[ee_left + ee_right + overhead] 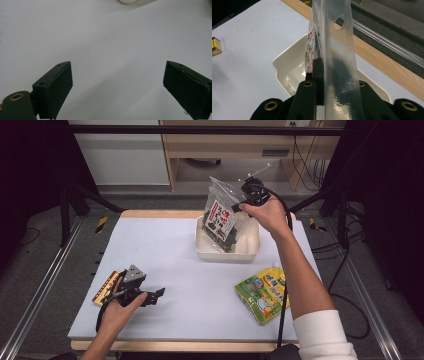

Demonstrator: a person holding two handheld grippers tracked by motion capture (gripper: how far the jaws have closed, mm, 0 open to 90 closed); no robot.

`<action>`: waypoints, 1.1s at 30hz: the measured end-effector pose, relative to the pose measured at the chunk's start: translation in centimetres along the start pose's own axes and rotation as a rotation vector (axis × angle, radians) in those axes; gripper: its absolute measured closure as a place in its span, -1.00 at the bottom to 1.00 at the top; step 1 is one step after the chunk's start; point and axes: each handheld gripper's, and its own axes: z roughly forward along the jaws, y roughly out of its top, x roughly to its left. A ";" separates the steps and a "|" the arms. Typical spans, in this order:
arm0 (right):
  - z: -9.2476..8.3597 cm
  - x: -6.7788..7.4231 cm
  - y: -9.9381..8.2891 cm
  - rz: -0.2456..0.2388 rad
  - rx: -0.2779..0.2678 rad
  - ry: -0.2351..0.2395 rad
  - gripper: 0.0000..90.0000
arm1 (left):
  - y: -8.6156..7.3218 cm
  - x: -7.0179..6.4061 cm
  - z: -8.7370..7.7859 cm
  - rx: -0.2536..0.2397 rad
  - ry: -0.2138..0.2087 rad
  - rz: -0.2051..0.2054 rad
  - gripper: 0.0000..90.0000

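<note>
Seaweed packet held over the tray

Table [165, 250] first: a pale sheet covers it, with a wooden rim showing along the far edge. Toward the far right part of the surface sits a cream tray [250, 251], shallow and rectangular. Above it hangs a clear plastic packet [223, 215] with a red, white and black label and dark contents; its lower end dips inside the tray, and I cannot tell whether it touches the bottom. The right gripper [243, 203] has the packet by its top edge, the jaws pinched together on the clear plastic strip; in the right gripper view the strip [339, 62] runs straight up between the black jaws, with the tray below it.

Near the right edge of the surface, closer to the person, lies a green and yellow snack bag [263, 292], flat and well apart from the tray. At the near left corner a small red and yellow packet [106, 287] lies half over the edge of the sheet, just beside the left hand.

The left gripper [157, 293] rests low over the surface near that corner, its jaws spread wide with nothing between them; the left gripper view shows bare sheet between the two black pads [56, 87].
</note>
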 end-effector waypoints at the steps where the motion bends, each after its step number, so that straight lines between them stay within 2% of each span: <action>1: 0.0 0.0 0.0 0.000 0.000 0.000 0.80 | 0.0 0.0 0.0 0.000 0.000 0.000 -0.81; 9: 0.0 0.0 0.0 -0.005 -0.002 0.004 0.77 | 0.0 0.0 0.0 0.000 0.000 0.000 -0.81; 12: 0.0 0.0 -0.1 0.000 -0.011 0.006 0.70 | 0.0 0.0 0.0 0.000 -0.001 0.000 -0.81; 13: -0.1 0.0 -0.1 0.008 -0.026 0.000 0.52 | 0.0 0.0 -0.1 0.000 -0.001 0.000 -0.81; 14: -0.1 0.0 -0.1 0.008 -0.026 0.000 0.52 | 0.0 0.0 -0.1 0.000 -0.001 0.000 -0.81; 15: -0.3 0.1 0.0 0.001 -0.031 -0.018 0.36 | 0.0 0.0 -0.1 -0.001 0.000 0.001 -0.81; 16: -0.4 0.2 0.0 0.000 -0.040 -0.025 0.28 | 0.0 0.0 -0.1 -0.002 0.001 0.000 -0.81; 17: -0.4 0.2 0.0 0.000 -0.040 -0.025 0.28 | 0.0 0.0 -0.1 -0.002 0.001 0.000 -0.81; 19: -0.9 0.3 -0.1 -0.006 -0.062 -0.030 0.10 | 0.0 0.0 -0.1 -0.002 0.002 0.001 -0.81; 22: -1.3 0.3 -0.2 -0.008 -0.076 -0.034 0.05 | 0.0 0.0 -0.1 -0.002 0.002 0.001 -0.81; 26: -2.0 0.4 -0.6 -0.004 -0.093 -0.043 -0.12 | 0.0 0.0 -0.1 -0.002 0.002 -0.001 -0.81; 33: -3.0 0.3 -1.1 0.005 -0.142 -0.028 -0.23 | 0.0 0.1 -0.1 0.001 0.003 0.006 -0.81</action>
